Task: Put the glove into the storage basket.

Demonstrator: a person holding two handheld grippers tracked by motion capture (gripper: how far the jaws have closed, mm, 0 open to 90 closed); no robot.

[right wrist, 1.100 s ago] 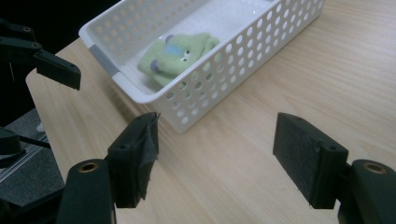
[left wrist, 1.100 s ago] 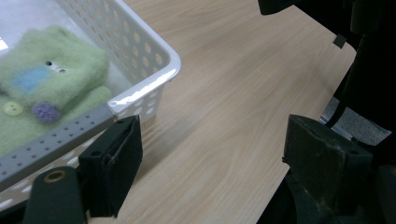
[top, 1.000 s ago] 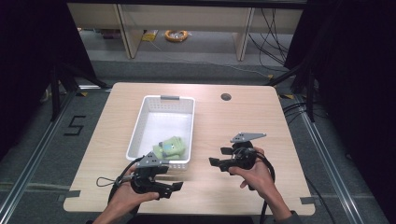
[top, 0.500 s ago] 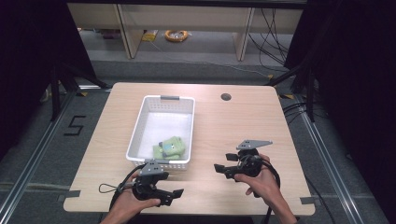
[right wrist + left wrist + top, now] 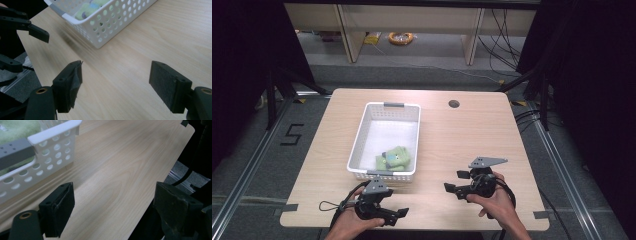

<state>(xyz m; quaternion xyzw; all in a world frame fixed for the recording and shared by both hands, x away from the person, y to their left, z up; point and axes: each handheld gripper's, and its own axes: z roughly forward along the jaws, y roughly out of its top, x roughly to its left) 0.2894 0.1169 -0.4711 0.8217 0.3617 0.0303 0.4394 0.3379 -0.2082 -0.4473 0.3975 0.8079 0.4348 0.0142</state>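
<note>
A white perforated basket [image 5: 362, 135] stands on the wooden table, left of centre, and holds a green soft toy [image 5: 393, 158] at its near end. The toy [image 5: 86, 11] is glimpsed through the basket wall [image 5: 117, 20] in the right gripper view. My left gripper [image 5: 398, 212] hovers near the table's front edge, just in front of the basket, jaws wide apart with nothing between them. My right gripper [image 5: 454, 183] sits to the right of the basket, near the front, open and empty as well. In the left gripper view, the basket's corner [image 5: 53, 150] is close at upper left.
The light wooden table [image 5: 472, 145] has a round cable hole [image 5: 454, 104] at the back right. Its front edge lies just under both hands. A shelf unit with an orange cable coil [image 5: 400, 37] stands on the floor beyond the table.
Both grippers have drawn back toward the table's front edge, away from the basket. The green toy stays in the basket.
</note>
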